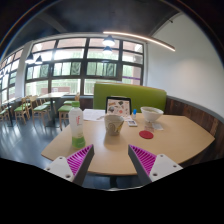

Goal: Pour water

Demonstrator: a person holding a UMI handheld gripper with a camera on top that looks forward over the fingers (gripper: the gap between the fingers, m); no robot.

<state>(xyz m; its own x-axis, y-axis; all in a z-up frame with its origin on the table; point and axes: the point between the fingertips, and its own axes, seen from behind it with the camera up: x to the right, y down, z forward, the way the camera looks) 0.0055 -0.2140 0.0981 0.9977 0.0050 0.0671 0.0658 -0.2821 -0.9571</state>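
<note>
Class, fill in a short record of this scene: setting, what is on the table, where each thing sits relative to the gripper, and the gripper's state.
setting: room with large windows, green sofa behind a wooden table
gripper: open, holding nothing, short of the table items
tall bottle: upright, ahead of the left finger
cup: centre of table, beyond the fingers
white bowl: farther right, beyond the cup
red coaster: flat, in front of the bowl
pouring: not yet begun
</note>
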